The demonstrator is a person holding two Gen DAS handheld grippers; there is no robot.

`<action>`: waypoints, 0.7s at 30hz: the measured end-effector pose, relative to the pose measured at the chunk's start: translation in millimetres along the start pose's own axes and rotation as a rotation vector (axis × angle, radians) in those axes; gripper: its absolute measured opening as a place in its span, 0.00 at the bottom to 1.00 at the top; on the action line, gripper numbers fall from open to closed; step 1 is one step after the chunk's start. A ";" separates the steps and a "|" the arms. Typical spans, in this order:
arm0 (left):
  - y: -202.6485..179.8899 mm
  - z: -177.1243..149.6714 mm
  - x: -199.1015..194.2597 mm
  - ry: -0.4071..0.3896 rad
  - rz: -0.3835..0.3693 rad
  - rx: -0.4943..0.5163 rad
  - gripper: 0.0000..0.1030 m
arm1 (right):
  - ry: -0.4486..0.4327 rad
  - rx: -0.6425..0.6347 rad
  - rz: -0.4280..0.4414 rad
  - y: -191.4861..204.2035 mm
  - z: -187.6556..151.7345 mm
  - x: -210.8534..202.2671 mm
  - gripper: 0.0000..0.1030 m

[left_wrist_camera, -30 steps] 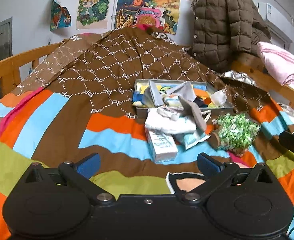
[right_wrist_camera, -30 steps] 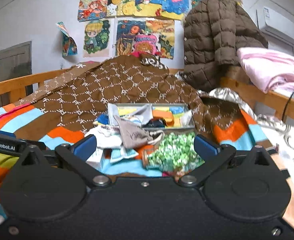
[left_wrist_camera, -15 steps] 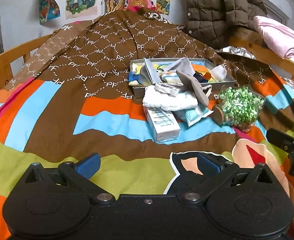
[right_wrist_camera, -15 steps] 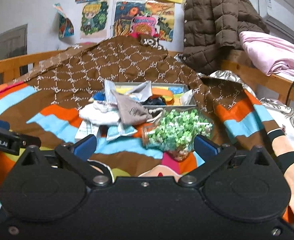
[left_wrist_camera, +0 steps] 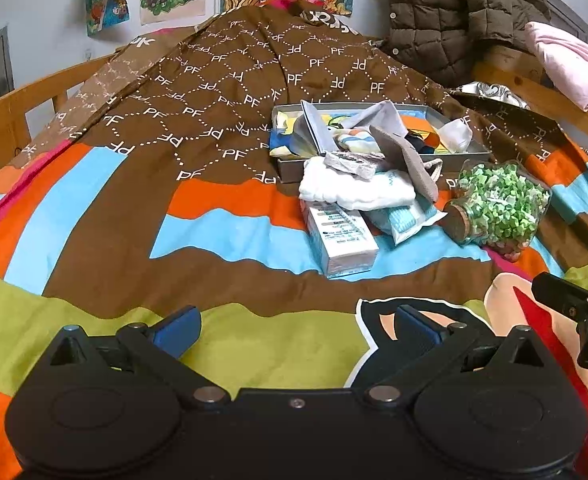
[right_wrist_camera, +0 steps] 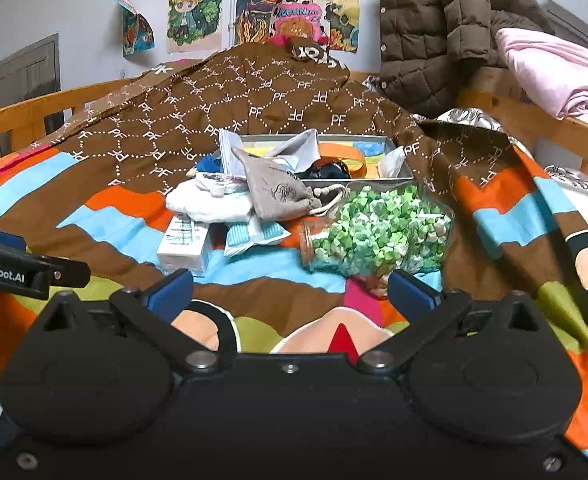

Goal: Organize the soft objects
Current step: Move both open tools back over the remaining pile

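Observation:
A grey tray (left_wrist_camera: 460, 157) (right_wrist_camera: 398, 178) full of mixed cloth pieces lies on the bed. In front of it sit a folded white cloth (left_wrist_camera: 350, 190) (right_wrist_camera: 206, 202) and a grey drawstring pouch (left_wrist_camera: 408, 164) (right_wrist_camera: 278, 194) that hangs over the tray's edge. A blue-striped packet (left_wrist_camera: 408, 220) (right_wrist_camera: 250, 234) lies under them. My left gripper (left_wrist_camera: 300, 326) is open above the quilt, well short of the pile. Open too, my right gripper (right_wrist_camera: 290, 288) has the jar just beyond its fingertips. Neither holds anything.
A glass jar of green paper stars (left_wrist_camera: 498, 204) (right_wrist_camera: 378, 232) lies on its side right of the pile. A white carton (left_wrist_camera: 340, 238) (right_wrist_camera: 184, 246) lies at the pile's front. Wooden rails (left_wrist_camera: 18, 108) border the bed; a brown jacket (right_wrist_camera: 434, 28) and pink bedding (right_wrist_camera: 554, 72) sit far right.
Both grippers have moved forward toward the pile, which now looks larger and lower in both views. Jaws stay open; nothing on the bed has shifted.

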State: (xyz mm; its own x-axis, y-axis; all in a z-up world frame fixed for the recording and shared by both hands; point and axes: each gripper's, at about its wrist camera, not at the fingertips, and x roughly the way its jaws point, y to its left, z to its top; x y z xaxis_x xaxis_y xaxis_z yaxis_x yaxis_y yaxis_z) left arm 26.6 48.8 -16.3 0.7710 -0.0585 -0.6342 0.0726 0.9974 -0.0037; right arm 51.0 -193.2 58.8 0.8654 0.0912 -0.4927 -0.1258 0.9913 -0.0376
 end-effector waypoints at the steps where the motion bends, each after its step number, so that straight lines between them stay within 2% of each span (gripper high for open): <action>1: -0.6 0.1 0.9 0.001 0.000 0.003 0.99 | 0.004 -0.001 -0.001 0.6 -1.1 1.7 1.00; 7: -1.0 0.9 3.1 0.010 -0.016 0.005 0.99 | 0.019 -0.017 -0.001 4.6 -1.4 9.2 1.00; 21: 10.9 23.5 29.3 -0.065 0.005 -0.045 0.99 | 0.003 -0.047 0.008 9.2 5.7 36.2 1.00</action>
State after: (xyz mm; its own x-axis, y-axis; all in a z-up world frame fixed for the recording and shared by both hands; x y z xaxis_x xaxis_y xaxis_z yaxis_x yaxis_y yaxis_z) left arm 64.9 56.9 -16.8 0.8108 -0.0546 -0.5828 0.0413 0.9985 -0.0361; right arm 83.8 -180.2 45.6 0.8626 0.0989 -0.4962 -0.1559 0.9850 -0.0746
